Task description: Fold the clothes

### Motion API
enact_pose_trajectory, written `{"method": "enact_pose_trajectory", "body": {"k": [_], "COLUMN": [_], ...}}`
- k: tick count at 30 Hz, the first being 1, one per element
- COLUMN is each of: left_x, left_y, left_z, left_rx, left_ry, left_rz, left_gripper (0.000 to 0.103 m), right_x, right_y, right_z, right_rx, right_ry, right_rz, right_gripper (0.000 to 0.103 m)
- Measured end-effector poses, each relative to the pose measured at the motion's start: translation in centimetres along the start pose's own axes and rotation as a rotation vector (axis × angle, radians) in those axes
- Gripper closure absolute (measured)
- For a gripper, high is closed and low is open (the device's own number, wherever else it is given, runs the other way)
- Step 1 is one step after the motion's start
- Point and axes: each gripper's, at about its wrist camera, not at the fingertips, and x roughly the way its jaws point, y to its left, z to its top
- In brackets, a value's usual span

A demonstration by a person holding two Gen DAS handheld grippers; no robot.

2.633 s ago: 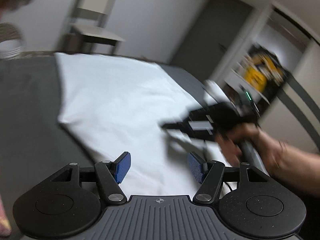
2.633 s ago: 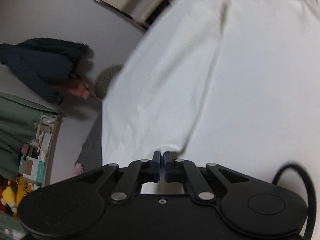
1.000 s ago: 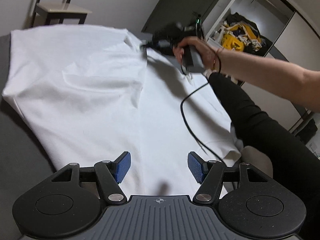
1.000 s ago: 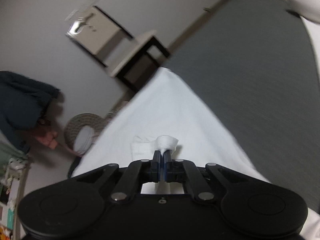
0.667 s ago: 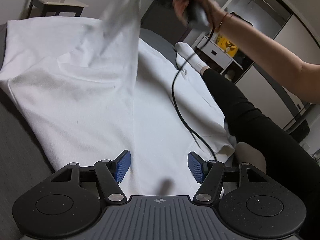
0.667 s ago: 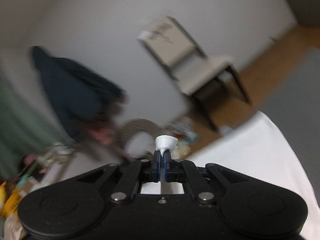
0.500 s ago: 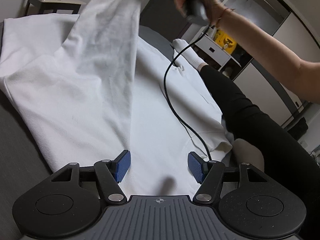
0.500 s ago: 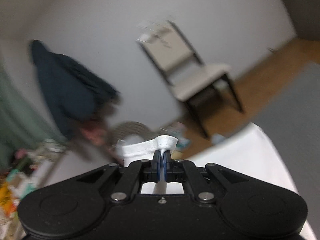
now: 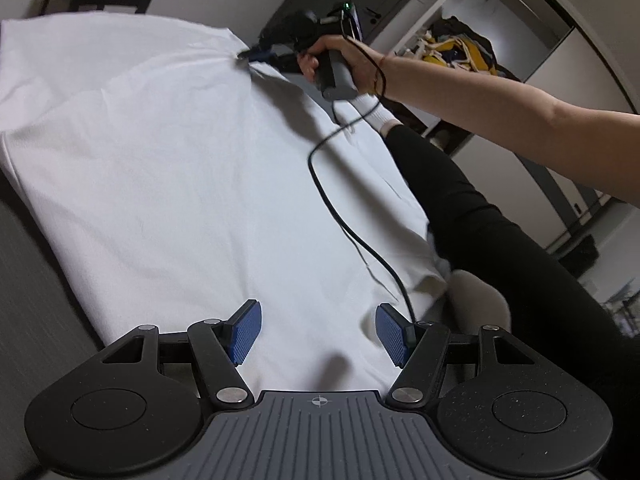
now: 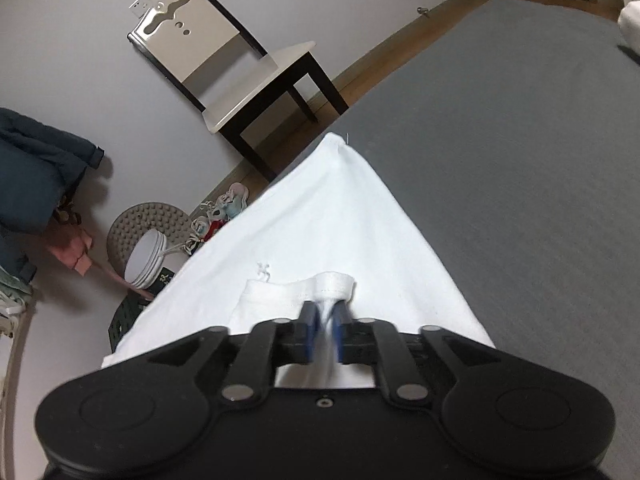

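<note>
A white garment (image 9: pixel 160 140) lies spread on a grey surface (image 10: pixel 520 160), with one side folded over onto the rest. My left gripper (image 9: pixel 318 320) hovers open just above its near edge, nothing between the blue pads. At the far edge, a hand holds my right gripper (image 9: pixel 250 54) down on the cloth. In the right wrist view the right gripper (image 10: pixel 325 312) has its jaws slightly parted, and the garment's hem (image 10: pixel 296 288) lies bunched at and between the tips. The garment (image 10: pixel 340 208) runs on to a far corner.
A person's black-trousered leg (image 9: pixel 500 232) lies along the garment's right edge, and the gripper cable (image 9: pixel 340 224) trails over the cloth. Beyond the grey surface stand a chair (image 10: pixel 240 80), a basket with plates (image 10: pixel 148 236) and shoes (image 10: pixel 224 208). An open closet (image 9: pixel 460 44) is at the back right.
The right gripper lifted the garment's side high, carried it across and lowered it onto the rest of the garment. Its jaws, tightly shut before, now stand slightly apart. The left gripper stayed open and nearly still.
</note>
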Motion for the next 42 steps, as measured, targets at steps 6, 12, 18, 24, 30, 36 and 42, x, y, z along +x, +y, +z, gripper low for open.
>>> {"method": "enact_pose_trajectory", "body": {"k": [6,12,18,24,30,36,42], "left_x": [-0.3,-0.6,-0.9,-0.6,-0.8,-0.6,-0.7], "left_y": [-1.0,-1.3,-0.5,-0.5,-0.7,-1.2,-0.9], "left_z": [-1.0,-1.6,-1.7,-1.7,-1.6,-1.6,-1.6], "left_rx": [0.025,0.029,0.0,0.003,0.017,0.035,0.023], "left_ry": [0.062,0.079,0.074,0.074,0.081,0.087,0.086], "left_rz": [0.004,0.007,-0.022,-0.035,-0.03,-0.007,-0.018], "left_gripper": [0.04,0.04,0.04,0.04,0.04,0.04,0.04], "right_x": [-1.8,1.2,5.6,6.2,3.8,5.7,7.1], "right_y": [2.8,6.2,7.4,8.3,8.3,7.5,8.8], "right_z": [0.3,-0.3,-1.1,0.0,2.5,1.7,1.3], "right_rx": [-0.135,-0.141,-0.091,-0.122,-0.215,-0.181,-0.213], "right_ry": [-0.065,0.062,0.103,0.087,0.098,0.24,0.144], "right_rz": [0.052,0.154,0.093,0.077,0.024,0.0,0.027], "right_gripper": [0.062,0.058,0.058,0.059,0.049,0.049,0.036]}}
